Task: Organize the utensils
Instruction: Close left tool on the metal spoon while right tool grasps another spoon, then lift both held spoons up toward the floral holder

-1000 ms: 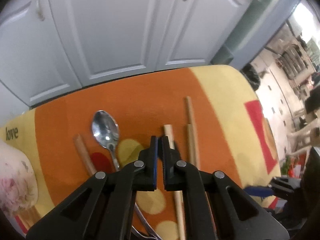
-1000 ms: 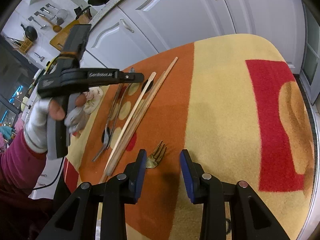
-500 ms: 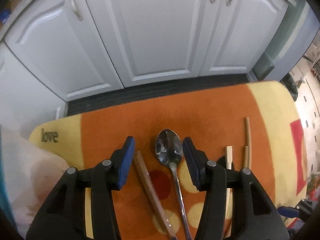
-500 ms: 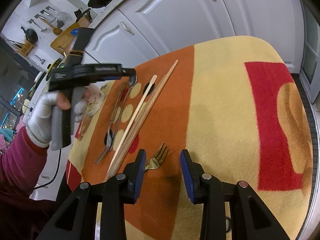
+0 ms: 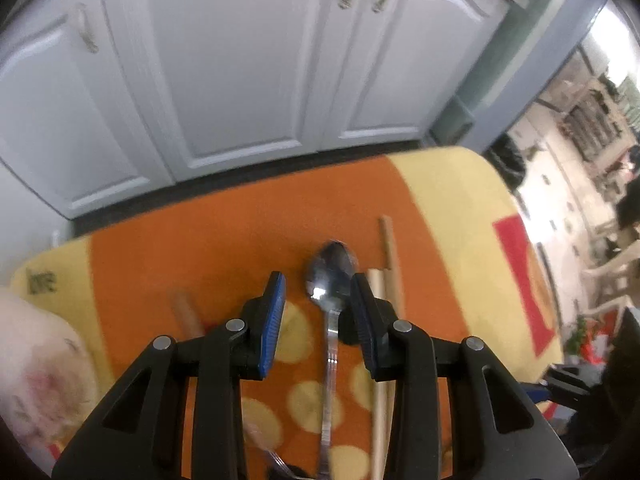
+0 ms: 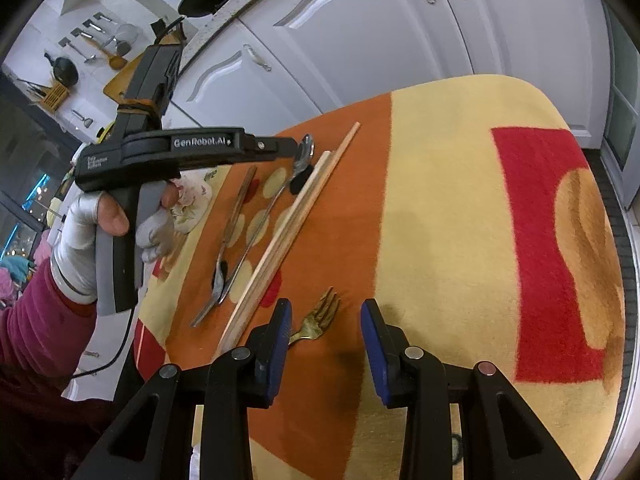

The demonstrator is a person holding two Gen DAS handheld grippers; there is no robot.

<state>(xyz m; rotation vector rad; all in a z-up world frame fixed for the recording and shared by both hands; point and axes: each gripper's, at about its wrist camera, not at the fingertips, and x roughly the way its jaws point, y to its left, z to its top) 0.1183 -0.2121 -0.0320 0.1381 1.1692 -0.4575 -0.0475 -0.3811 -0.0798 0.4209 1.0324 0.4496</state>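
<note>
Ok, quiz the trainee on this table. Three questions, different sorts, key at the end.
1. What lies between the left gripper's jaws?
2. True or false: the right gripper has the fork clamped.
3. The chopsticks lie: A) in a drawer, B) on the cloth, C) in a cup.

Key
1. The spoon; the jaws have just been closing but do not press on it yet.
2. False; its jaws stand open and grip nothing.
3. B
</note>
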